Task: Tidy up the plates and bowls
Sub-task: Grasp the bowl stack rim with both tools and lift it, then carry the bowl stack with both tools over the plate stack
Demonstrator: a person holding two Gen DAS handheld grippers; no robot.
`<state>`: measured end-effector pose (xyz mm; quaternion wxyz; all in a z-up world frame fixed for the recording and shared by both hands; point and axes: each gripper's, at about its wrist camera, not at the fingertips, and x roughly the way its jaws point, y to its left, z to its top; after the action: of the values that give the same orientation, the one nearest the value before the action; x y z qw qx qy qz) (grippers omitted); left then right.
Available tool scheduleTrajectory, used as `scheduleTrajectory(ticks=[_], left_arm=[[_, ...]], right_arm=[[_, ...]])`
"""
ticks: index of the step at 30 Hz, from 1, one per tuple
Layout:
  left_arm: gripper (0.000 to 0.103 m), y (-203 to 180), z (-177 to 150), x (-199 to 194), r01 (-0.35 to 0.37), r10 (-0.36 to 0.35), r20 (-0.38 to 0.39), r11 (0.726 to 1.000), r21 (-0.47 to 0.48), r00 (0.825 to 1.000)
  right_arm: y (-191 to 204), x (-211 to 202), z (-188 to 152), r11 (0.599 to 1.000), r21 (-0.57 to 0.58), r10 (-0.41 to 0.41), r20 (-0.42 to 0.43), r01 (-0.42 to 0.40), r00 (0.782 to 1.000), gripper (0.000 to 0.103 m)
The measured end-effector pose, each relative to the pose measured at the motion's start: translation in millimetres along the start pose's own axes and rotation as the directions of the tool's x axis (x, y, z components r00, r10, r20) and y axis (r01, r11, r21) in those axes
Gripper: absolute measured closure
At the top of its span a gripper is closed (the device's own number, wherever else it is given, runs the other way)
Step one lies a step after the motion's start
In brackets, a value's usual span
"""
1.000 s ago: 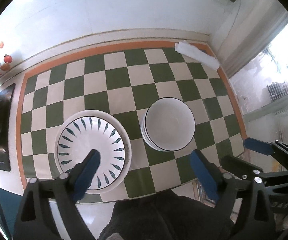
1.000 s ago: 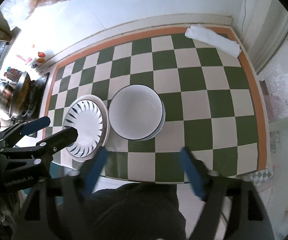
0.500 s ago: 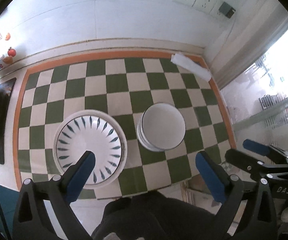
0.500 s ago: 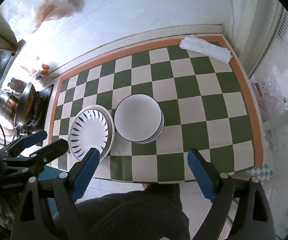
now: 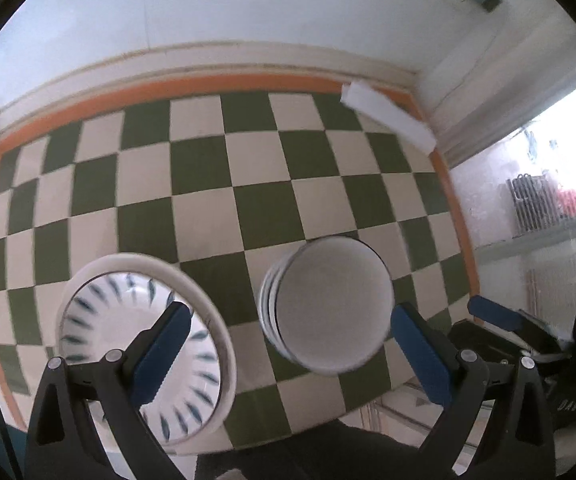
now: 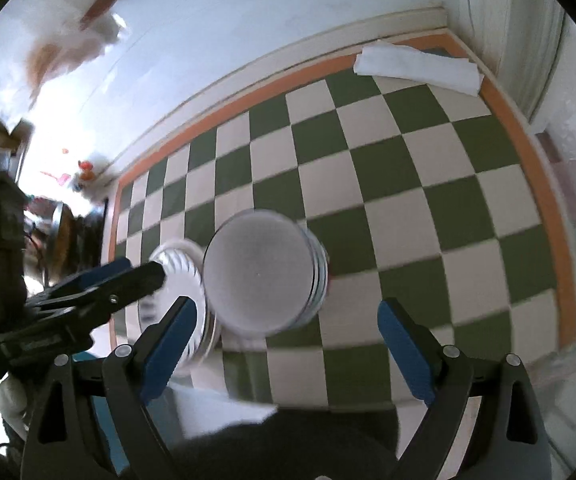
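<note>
Both are gaping empty: left gripper (image 5: 288, 340) hanging over the plate (image 5: 143, 344), right gripper (image 6: 288, 332) over stacked bowls (image 6: 259, 276).

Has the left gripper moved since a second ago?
Yes. The left gripper has dropped toward the checkered mat: the plate and stacked bowls fill more of its view. Its jaws are open and empty.

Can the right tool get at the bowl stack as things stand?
Probably yes: the right tool is open and empty, the bowls sit just ahead with nothing between, though the plates crowd their left side.
</note>
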<state>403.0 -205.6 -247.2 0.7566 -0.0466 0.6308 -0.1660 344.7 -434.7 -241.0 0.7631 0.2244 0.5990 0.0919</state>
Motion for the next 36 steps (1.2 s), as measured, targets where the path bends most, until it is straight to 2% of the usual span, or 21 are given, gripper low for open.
scheduleTrajectory(ticks=[4,6,11,13,15,17,18,20,22,24,29,36], left_arm=[[0.0,12.2,23.6,40.0,0.031,-0.034,-0.107,0.999,-0.023,0.994],[0.0,15.3,32.2,54.7,0.049,-0.053,-0.152,0.998,-0.025,0.987],[0.003,15.6,43.6,93.2,0.059,-0.059,-0.275,0.998,-0.01,0.96],[0.004,14.6,43.4,107.8,0.069,-0.067,-0.328,0.998,-0.005,0.942],[0.009,13.5,39.8,125.1,0.078,-0.074,-0.392,0.997,-0.006,0.917],[0.015,13.0,36.5,136.2,0.091,-0.087,-0.427,0.996,-0.011,0.9],[0.022,13.5,34.0,141.9,0.1,-0.098,-0.442,0.995,-0.02,0.891],[0.026,13.5,31.4,147.6,0.132,-0.137,-0.453,0.99,-0.043,0.881],[0.034,12.9,28.9,150.3,0.18,-0.199,-0.456,0.98,-0.085,0.868],[0.035,12.1,28.1,149.3,0.173,-0.196,-0.446,0.981,-0.091,0.873],[0.035,8.8,22.3,143.6,0.158,-0.178,-0.401,0.984,-0.083,0.899],[0.035,14.2,22.3,135.6,0.149,-0.183,-0.365,0.982,-0.119,0.913]], right_arm=[[-19.6,38.0,8.3,0.998,0.043,0.052,-0.007,-0.051,0.999,0.009],[-29.9,61.5,9.9,0.992,0.085,0.101,-0.047,-0.096,0.994,0.009],[-48.5,104.2,8.8,0.972,0.168,0.182,-0.106,-0.163,0.978,0.01],[-54.7,121.8,6.9,0.962,0.202,0.212,-0.137,-0.183,0.968,0.016],[-58.3,136.2,5.1,0.954,0.223,0.238,-0.16,-0.199,0.958,0.024],[-58.9,147.3,3.3,0.951,0.231,0.252,-0.187,-0.207,0.95,0.03],[-58.6,154.0,2.6,0.947,0.235,0.269,-0.201,-0.22,0.942,0.031],[-57.8,163.6,0.5,0.941,0.244,0.289,-0.223,-0.234,0.931,0.036],[-57.4,174.8,-1.2,0.938,0.256,0.298,-0.249,-0.234,0.921,0.046],[-61.4,179.0,-2.3,0.923,0.287,0.327,-0.232,-0.257,0.916,0.047],[-66.3,182.8,-2.0,0.911,0.282,0.368,-0.217,-0.303,0.904,0.051],[-63.7,178.8,4.2,0.917,0.251,0.364,-0.213,-0.31,0.907,0.052]])
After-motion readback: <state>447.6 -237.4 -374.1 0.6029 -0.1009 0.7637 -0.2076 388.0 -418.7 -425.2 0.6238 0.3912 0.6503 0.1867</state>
